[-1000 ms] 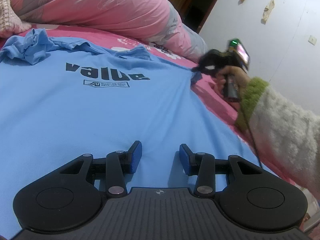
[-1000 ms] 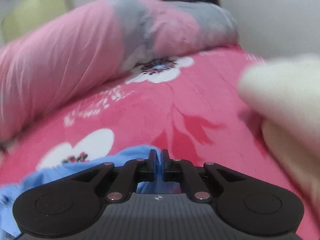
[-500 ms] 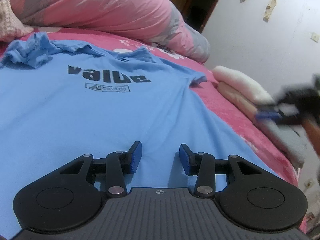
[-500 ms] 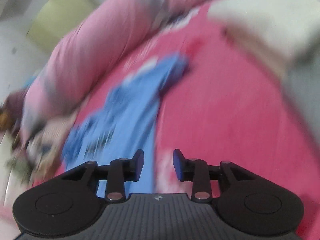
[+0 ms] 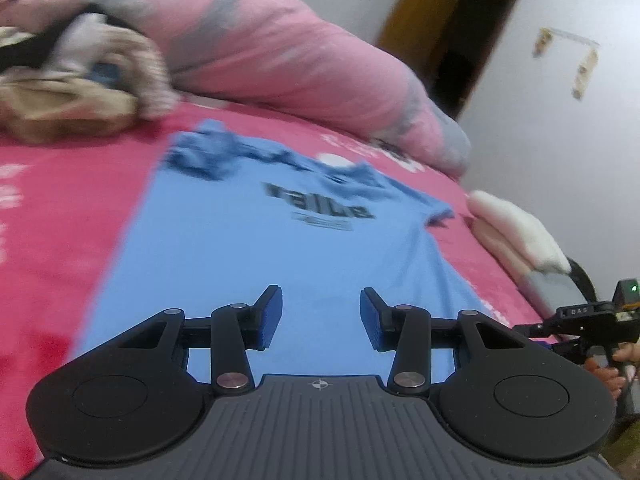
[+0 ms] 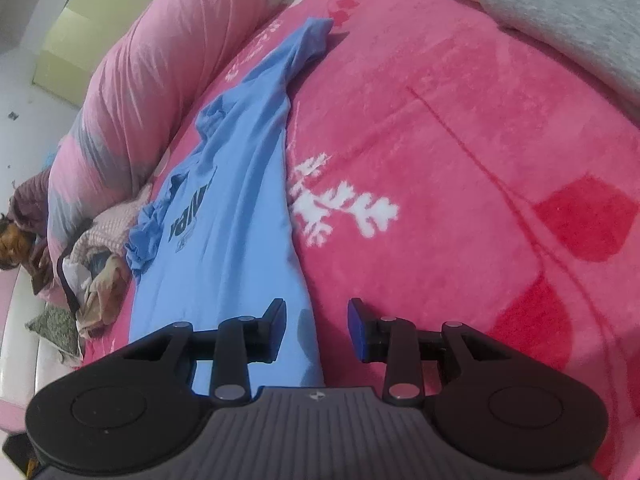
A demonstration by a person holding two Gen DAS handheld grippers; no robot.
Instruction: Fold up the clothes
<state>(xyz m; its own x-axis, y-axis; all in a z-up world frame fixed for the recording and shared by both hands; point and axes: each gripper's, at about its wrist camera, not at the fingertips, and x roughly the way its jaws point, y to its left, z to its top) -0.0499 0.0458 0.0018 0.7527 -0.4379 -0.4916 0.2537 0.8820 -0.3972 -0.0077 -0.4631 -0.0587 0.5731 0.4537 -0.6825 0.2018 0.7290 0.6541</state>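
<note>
While both of my claws hang released above the bed, the blue T-shirt (image 5: 280, 248) lies spread flat across the middle of the left wrist frame, its dark printed lettering (image 5: 320, 205) toward the upper centre. My left gripper (image 5: 320, 318) sits at the lower centre, fingers wide apart and holding nothing, with the shirt's lower body showing between them. At the right edge of that frame I see my right gripper (image 5: 532, 330) from the side, a green light on top, my hand (image 5: 610, 368) wrapped around its handle.

In the right wrist frame, my right gripper (image 6: 317, 330) is likewise spread, empty; the shirt's side edge (image 6: 298, 264) runs down into the gap between the fingers, with the left finger (image 6: 276, 330) over blue cloth and the right finger (image 6: 358, 332) over the pink floral bedspread (image 6: 460, 160). One sleeve (image 6: 310, 38) stretches to the upper centre; the other is bunched at centre left. A rolled pink quilt (image 6: 152, 88) fills the upper left, a heap of other clothes (image 6: 96, 276) lies at left, and folded pale and grey items (image 6: 560, 12) rest in the upper right.
</note>
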